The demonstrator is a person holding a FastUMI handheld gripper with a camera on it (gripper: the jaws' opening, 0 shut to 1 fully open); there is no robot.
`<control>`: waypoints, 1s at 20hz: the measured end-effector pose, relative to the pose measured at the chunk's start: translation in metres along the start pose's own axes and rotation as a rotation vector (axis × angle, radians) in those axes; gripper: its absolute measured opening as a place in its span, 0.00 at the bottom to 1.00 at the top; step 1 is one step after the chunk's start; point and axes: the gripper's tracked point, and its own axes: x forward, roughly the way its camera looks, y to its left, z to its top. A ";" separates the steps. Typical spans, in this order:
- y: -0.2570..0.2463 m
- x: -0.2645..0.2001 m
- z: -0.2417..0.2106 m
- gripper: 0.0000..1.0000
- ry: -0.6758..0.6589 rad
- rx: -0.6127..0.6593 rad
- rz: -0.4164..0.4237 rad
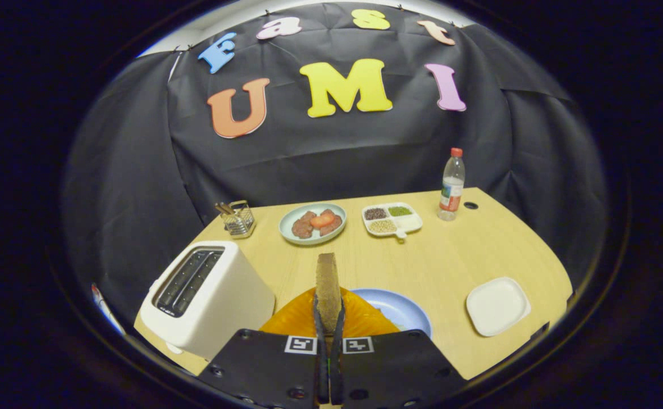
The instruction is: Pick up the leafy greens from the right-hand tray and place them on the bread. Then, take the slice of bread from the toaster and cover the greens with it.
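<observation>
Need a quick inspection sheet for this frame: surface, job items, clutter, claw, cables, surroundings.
Surface: light wooden table, flat.
Job's things: brown bread slice upright between the claw's fingers; white two-slot toaster beside them, slots look empty; pale blue plate just ahead, orange item on it; white square tray bare.
Clutter: plate of meat and tomato, divided dish of grains, clear bottle with red cap, wire holder.
Claw: shut on the bread slice.
Cables: nothing seen.
Surroundings: black cloth wall.
</observation>
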 end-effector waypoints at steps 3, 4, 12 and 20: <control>0.006 0.000 -0.013 0.02 0.028 0.070 0.044; 0.006 0.001 -0.014 0.02 0.028 0.078 0.058; -0.035 0.011 -0.023 0.09 0.028 -0.009 0.007; -0.072 0.022 -0.037 0.59 0.084 -0.045 -0.024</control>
